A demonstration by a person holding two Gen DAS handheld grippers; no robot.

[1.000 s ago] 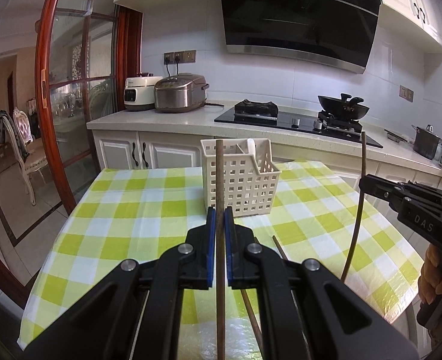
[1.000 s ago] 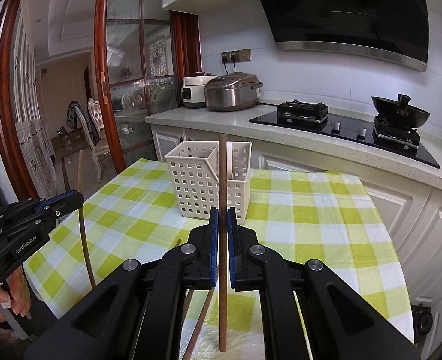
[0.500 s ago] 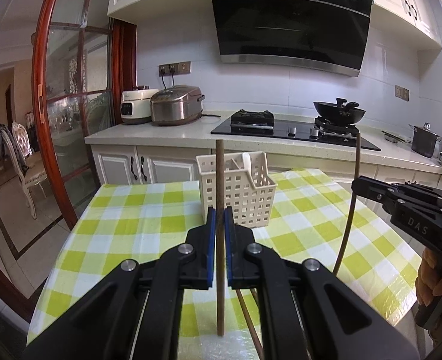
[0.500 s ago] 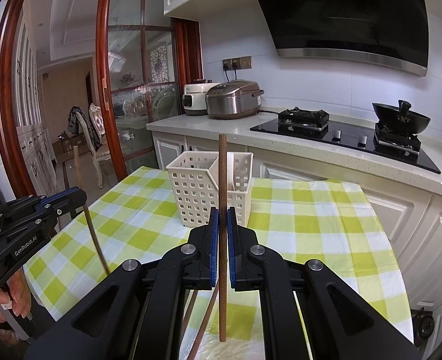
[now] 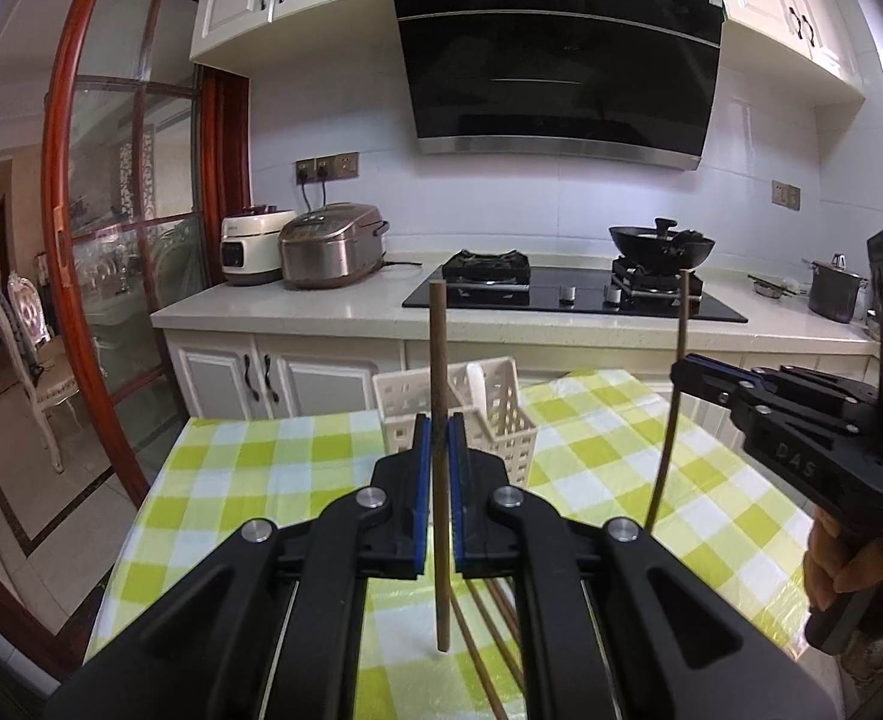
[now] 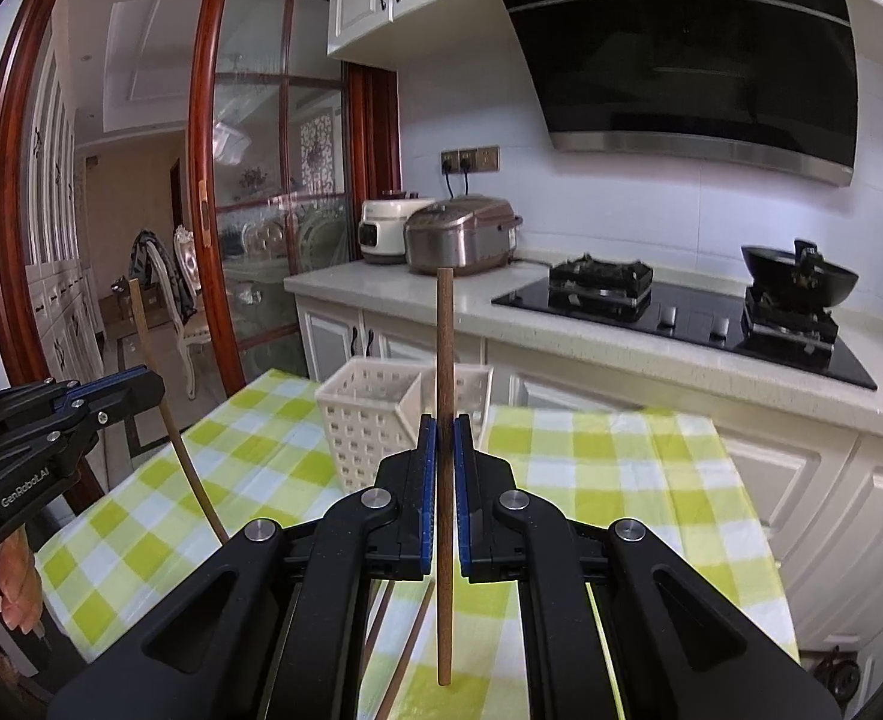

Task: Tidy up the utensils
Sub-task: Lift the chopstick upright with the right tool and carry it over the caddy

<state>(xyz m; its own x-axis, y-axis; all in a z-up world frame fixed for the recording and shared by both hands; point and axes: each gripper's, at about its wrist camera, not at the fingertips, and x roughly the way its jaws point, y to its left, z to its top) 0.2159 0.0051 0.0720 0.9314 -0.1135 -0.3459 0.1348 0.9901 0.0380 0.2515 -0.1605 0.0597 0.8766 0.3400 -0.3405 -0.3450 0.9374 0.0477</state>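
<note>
My left gripper [image 5: 440,429] is shut on a brown chopstick [image 5: 439,360] that it holds upright above the table. My right gripper [image 6: 444,432] is shut on a second brown chopstick [image 6: 443,348], also upright. Each gripper shows in the other's view, the right one [image 5: 684,367] at the right edge and the left one [image 6: 152,383] at the left edge. A white perforated utensil basket [image 5: 504,420] stands on the checked tablecloth ahead, with a white utensil [image 5: 475,378] in it. It also shows in the right wrist view [image 6: 369,420]. More chopsticks [image 5: 483,648] lie on the table below the grippers.
The table has a green and white checked cloth [image 5: 261,462]. Behind it runs a counter [image 5: 297,306] with two rice cookers [image 5: 327,246], a gas hob [image 5: 567,294] and a wok [image 5: 660,240]. A red-framed glass door [image 5: 123,240] stands at the left.
Both grippers have risen with their chopsticks, so the basket and table sit lower in both views. Both grips are unchanged.
</note>
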